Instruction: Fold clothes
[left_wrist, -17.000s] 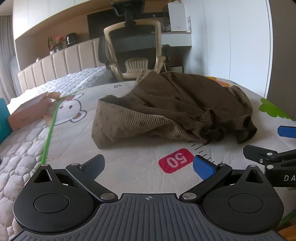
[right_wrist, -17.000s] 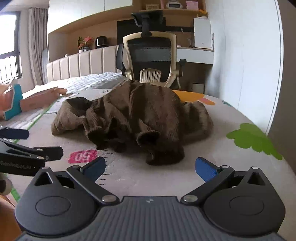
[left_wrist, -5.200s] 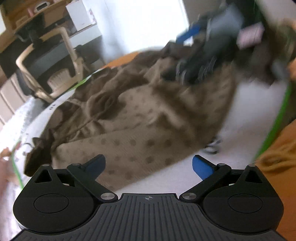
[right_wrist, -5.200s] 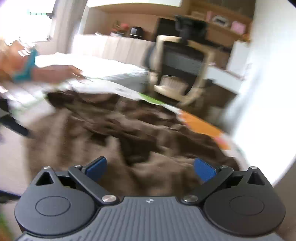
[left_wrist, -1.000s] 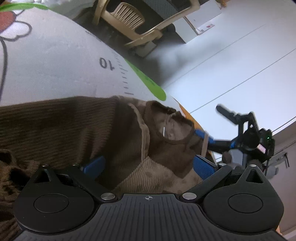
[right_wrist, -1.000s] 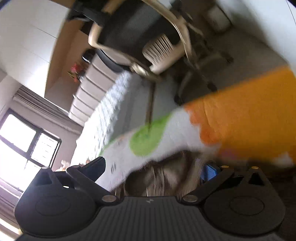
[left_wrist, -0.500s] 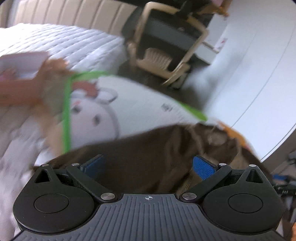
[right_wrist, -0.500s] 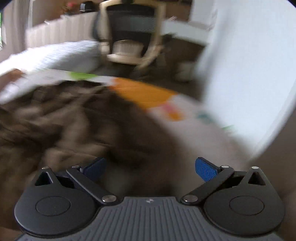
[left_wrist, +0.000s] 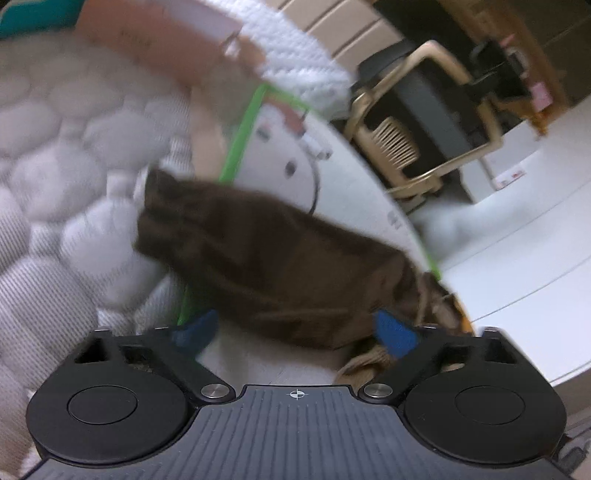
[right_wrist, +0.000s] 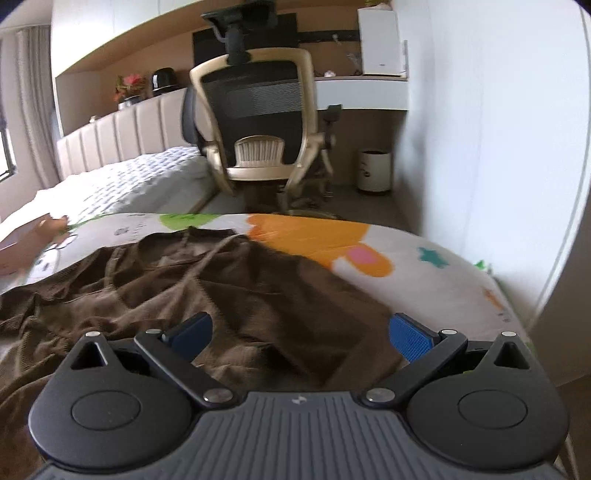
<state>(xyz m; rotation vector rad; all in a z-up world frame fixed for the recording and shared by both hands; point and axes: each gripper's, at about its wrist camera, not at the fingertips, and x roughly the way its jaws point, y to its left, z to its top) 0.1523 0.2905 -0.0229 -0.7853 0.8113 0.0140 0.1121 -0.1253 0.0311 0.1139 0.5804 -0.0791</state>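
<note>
A brown corduroy garment (right_wrist: 229, 291) lies spread and wrinkled on the printed play mat (right_wrist: 424, 273). In the left wrist view one sleeve of it (left_wrist: 258, 258) stretches left, its cuff reaching onto the quilted bedding; the view is blurred. My left gripper (left_wrist: 295, 332) is open and empty just above the sleeve. My right gripper (right_wrist: 299, 336) is open and empty over the garment's near right part.
An office chair (right_wrist: 258, 122) stands past the mat's far edge, with a white bin (right_wrist: 375, 170) and a desk beside it. A white wall runs on the right. Quilted bedding (left_wrist: 55, 166) and a pink box (left_wrist: 147, 40) lie left of the mat.
Both grippers have swung quickly. The left view now looks along the outstretched sleeve; the right view has steadied over the flattened garment. Both stay open.
</note>
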